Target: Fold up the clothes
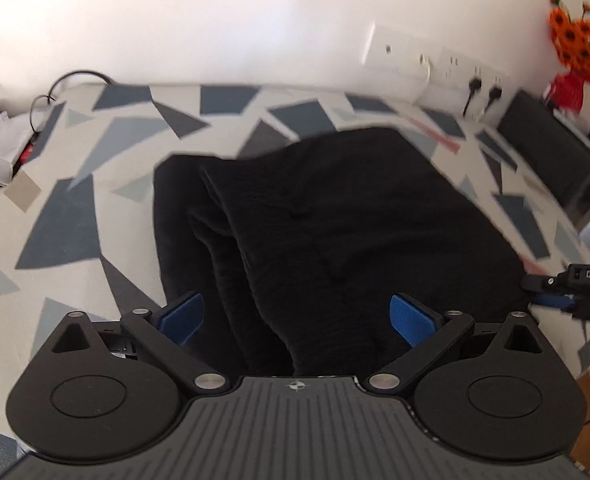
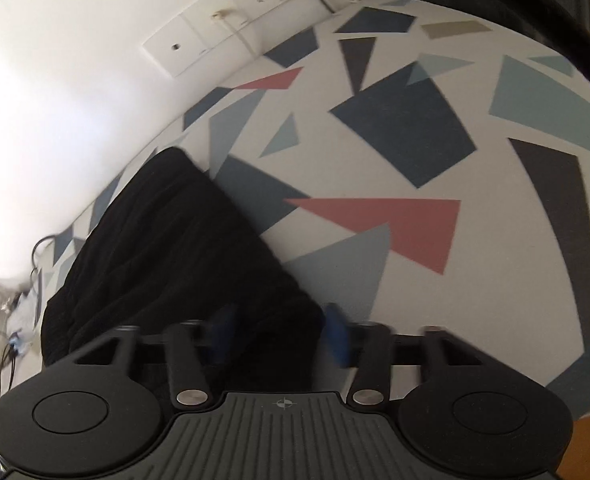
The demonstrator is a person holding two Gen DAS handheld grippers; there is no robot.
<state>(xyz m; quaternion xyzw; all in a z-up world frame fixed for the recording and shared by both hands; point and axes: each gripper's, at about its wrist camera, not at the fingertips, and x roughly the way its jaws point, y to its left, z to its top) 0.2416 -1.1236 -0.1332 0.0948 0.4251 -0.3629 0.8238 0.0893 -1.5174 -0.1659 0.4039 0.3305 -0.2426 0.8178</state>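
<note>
Garment [image 1: 335, 216]: we see soft black cloth, rumpled in thick folds, lying on the table.
Table [image 2: 375, 60]: white cover printed with angular blue, grey and red shapes.
Left gripper [image 1: 297, 320]: we see blue ribbed pads spread wide, empty.
Right gripper [image 2: 281, 332]: blurred; narrowed jaws straddle the cloth's edge, and we cannot tell if they pinch it.

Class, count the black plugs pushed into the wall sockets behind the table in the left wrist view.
2. One black plug sits beside the other black plug, both in the socket strip right of centre. More may be hidden.
</note>
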